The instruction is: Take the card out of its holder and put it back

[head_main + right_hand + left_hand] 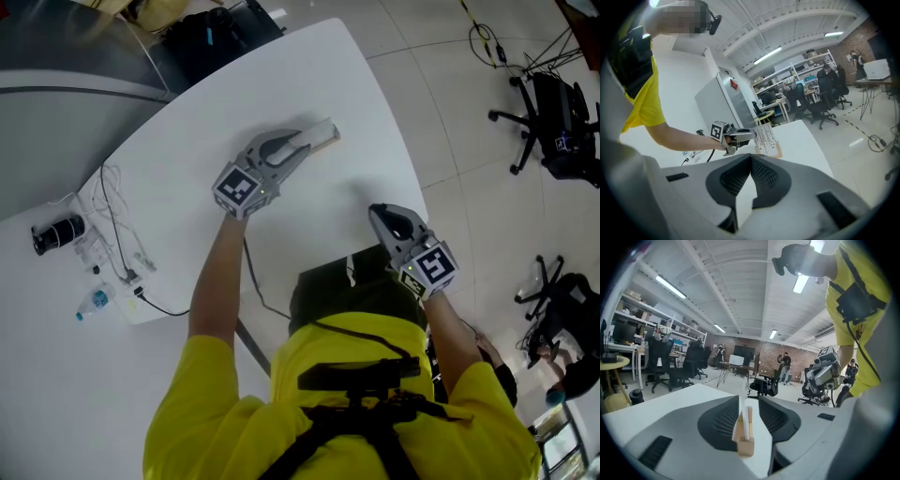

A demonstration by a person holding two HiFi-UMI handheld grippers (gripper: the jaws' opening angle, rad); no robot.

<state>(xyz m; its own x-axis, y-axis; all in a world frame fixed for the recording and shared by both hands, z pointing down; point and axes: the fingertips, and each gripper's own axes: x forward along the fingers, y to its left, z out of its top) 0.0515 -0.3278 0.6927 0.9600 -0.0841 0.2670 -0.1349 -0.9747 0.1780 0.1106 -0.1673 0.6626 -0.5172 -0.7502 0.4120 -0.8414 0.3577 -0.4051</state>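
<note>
A white card [746, 420] stands upright in a small wooden holder [745, 445] on the white table [169, 150]. In the left gripper view the card and holder sit between the jaws of my left gripper [749, 401], which stand apart on either side of the card, not pressing it. From the head view the left gripper [314, 141] reaches over the holder [325, 135] near the table's far edge. The right gripper view shows the card [765, 135] in front of that gripper. My right gripper [378, 212] hovers near the table's right edge, its jaws meeting at the tips with nothing between them [751, 157].
Cables [117, 234], a black cylindrical item [56, 232] and a small bottle [94, 302] lie at the table's left. Office chairs [553, 122] stand on the tiled floor to the right. The table's curved edge runs close past the right gripper.
</note>
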